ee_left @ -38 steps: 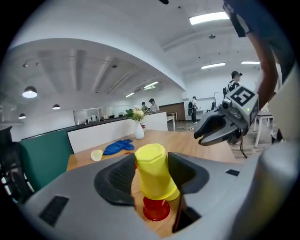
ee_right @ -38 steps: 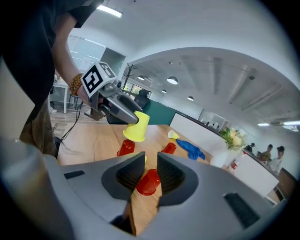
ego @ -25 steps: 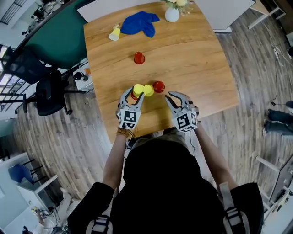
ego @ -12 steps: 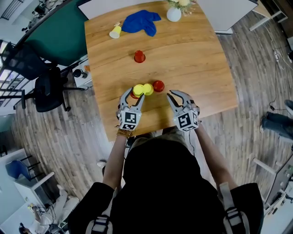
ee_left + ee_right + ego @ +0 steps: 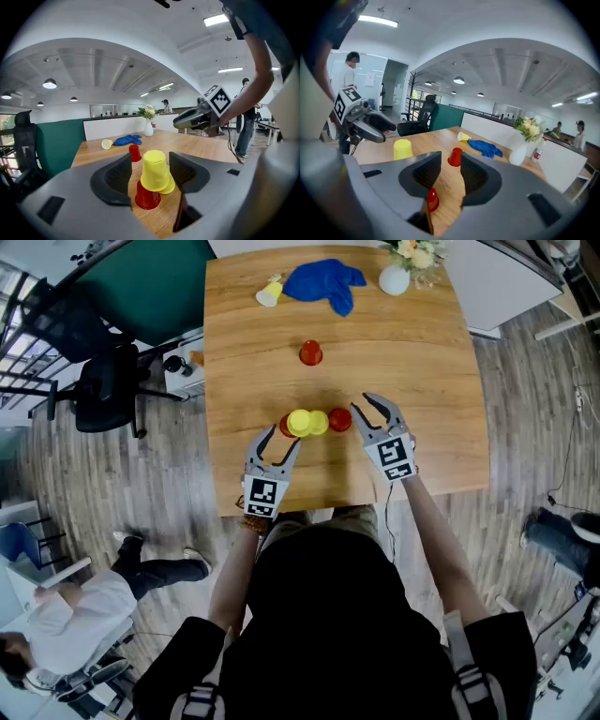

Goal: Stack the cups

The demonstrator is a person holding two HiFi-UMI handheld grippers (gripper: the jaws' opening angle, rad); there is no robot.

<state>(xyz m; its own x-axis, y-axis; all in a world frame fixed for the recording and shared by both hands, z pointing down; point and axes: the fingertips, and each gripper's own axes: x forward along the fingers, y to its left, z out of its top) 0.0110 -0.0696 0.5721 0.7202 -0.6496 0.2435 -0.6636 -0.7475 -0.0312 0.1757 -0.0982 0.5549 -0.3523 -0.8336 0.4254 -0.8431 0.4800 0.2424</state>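
Observation:
A yellow cup (image 5: pixel 299 422) sits upside down on a red cup (image 5: pixel 285 427), and a second yellow cup (image 5: pixel 320 422) leans beside them. My left gripper (image 5: pixel 276 448) is open just short of this stack (image 5: pixel 154 171); its jaws have just been opening and nothing touches them. Another upside-down red cup (image 5: pixel 340 419) stands right of the stack. My right gripper (image 5: pixel 366 416) is beside it, jaws just opening, with the cup (image 5: pixel 432 200) low in front of them and not pressed. A further red cup (image 5: pixel 309 353) stands mid-table.
A yellow cup (image 5: pixel 271 292) lies on its side at the far edge beside a blue cloth (image 5: pixel 323 282). A white vase with flowers (image 5: pixel 395 277) stands at the far right. An office chair (image 5: pixel 103 390) is left of the wooden table (image 5: pixel 422 362). A person (image 5: pixel 56 615) sits at the lower left.
My right gripper has moved forward to the red cup and its jaws stand wider. My left gripper has drawn back a little from the yellow-on-red stack. The cups have not moved.

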